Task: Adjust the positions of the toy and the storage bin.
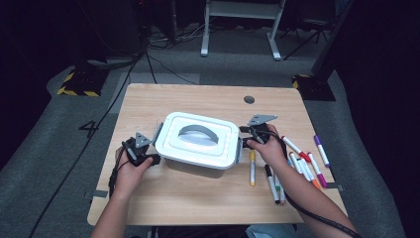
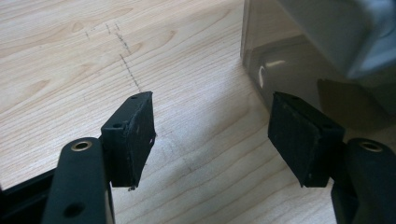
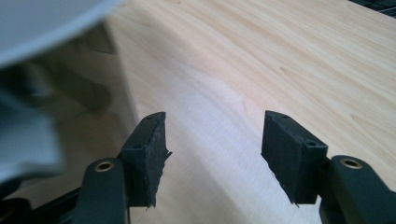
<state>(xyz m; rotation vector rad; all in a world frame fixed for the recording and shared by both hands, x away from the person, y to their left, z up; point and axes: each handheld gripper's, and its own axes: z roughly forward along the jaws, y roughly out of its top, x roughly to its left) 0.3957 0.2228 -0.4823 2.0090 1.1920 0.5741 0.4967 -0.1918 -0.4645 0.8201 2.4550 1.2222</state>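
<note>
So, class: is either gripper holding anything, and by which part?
Nothing is held. The left gripper and right gripper have jaws apart over bare table, each beside the lidded box without gripping it.

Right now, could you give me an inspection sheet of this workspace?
Surface: wooden table, bare at the front edge.
Job's things: white-lidded box with a grey handle, lid on, mid-table.
Clutter: marker pens scattered at the right; yellow marker beside the box.
Grippers: left hand-held gripper and right hand-held gripper flank the box, jaws apart, nothing between them.
Cables: gripper cable along the right forearm; floor cable at the left.
Surroundings: grey carpet, hazard-striped base, white frame legs.
</note>
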